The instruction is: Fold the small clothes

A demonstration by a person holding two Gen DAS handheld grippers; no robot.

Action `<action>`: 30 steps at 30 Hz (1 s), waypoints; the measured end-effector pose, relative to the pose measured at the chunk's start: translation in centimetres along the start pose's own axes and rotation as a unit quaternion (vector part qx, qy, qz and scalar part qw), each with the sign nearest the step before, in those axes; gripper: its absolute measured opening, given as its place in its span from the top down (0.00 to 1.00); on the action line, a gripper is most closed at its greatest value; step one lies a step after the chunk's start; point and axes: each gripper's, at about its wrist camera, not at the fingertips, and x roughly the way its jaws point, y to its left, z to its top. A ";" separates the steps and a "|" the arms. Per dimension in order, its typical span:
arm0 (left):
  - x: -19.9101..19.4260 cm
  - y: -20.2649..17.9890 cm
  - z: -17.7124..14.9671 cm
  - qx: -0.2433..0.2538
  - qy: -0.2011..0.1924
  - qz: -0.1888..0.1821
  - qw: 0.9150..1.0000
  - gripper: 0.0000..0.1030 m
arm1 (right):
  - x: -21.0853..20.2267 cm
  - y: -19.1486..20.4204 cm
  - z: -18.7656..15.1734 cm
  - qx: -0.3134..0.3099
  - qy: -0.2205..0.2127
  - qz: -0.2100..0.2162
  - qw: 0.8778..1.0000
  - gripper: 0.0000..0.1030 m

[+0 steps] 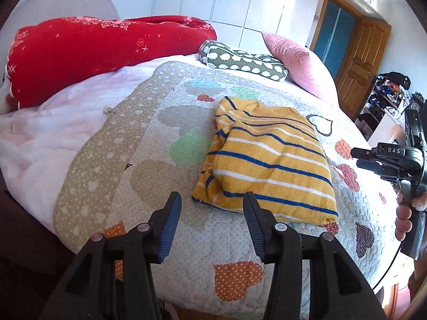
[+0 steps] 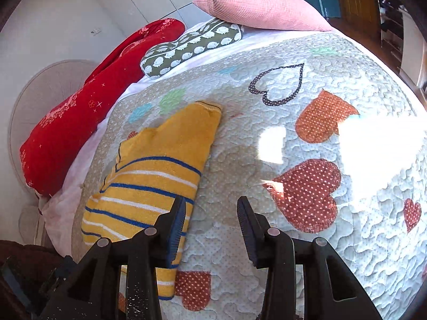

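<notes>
Sunlit quilt [image 1: 234,242] carries a folded yellow striped garment [image 1: 269,160]; left gripper [image 1: 212,200] and right gripper [image 2: 212,204] both gape, holding nothing.

Both views are bright with hard daylight. Beyond and to the right of the right hand-held gripper [image 2: 211,208], sun patches on the quilt [image 2: 307,138] blow out to pure white, wiping away its stitching. In the left wrist view, glare streaks the glossy wardrobe doors [image 1: 253,2] far ahead of the left hand-held gripper [image 1: 212,202]. Each hand-held gripper shows dark against the lit bedding. Focus is crisp mid-frame. The fisheye bows the bed into a dome, and black vignetting fills the corners.
</notes>
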 end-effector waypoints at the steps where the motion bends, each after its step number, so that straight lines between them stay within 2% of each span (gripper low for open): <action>1: -0.1 -0.5 0.1 0.008 -0.002 0.004 1.000 0.53 | -0.3 -0.6 -0.2 0.005 -0.002 0.001 1.000 0.58; 7: 0.5 -2.3 1.3 0.033 0.004 0.000 0.999 0.45 | -0.9 -2.7 -1.2 0.013 -0.005 0.020 1.000 0.55; 11: 2.7 -1.4 3.9 0.011 0.034 -0.050 0.998 0.38 | -0.3 -3.1 -1.4 0.015 -0.005 0.054 0.998 0.49; 15: 6.5 0.5 7.7 -0.025 0.055 -0.101 0.993 0.27 | 1.4 -2.8 -1.2 0.037 -0.003 0.121 0.992 0.41; 17: 8.8 1.3 9.3 -0.036 0.064 -0.115 0.991 0.22 | 2.7 -2.3 -0.7 0.042 0.000 0.142 0.989 0.36; 19: 11.4 1.9 10.5 -0.037 0.081 -0.124 0.988 0.21 | 4.4 -1.9 0.0 0.046 0.004 0.148 0.988 0.36; 24: 17.6 2.2 11.1 -0.026 0.146 -0.178 0.973 0.19 | 9.4 -1.5 2.3 0.091 0.023 0.189 0.978 0.35; 26: 19.6 1.8 11.0 -0.023 0.164 -0.195 0.967 0.13 | 11.7 -1.2 3.3 0.102 0.030 0.198 0.974 0.32; 27: 20.4 1.8 10.9 -0.031 0.172 -0.205 0.963 0.11 | 12.8 -1.0 3.7 0.105 0.036 0.199 0.974 0.32; 28: 21.2 1.7 10.7 -0.046 0.187 -0.225 0.955 0.11 | 13.7 -0.9 4.0 0.109 0.040 0.197 0.973 0.32; 29: 21.7 1.7 10.6 -0.063 0.200 -0.245 0.946 0.12 | 14.5 -0.6 4.3 0.107 0.040 0.199 0.973 0.34; 30: 21.8 1.6 10.5 -0.077 0.205 -0.263 0.940 0.27 | 14.8 -0.2 4.6 0.101 0.040 0.196 0.974 0.39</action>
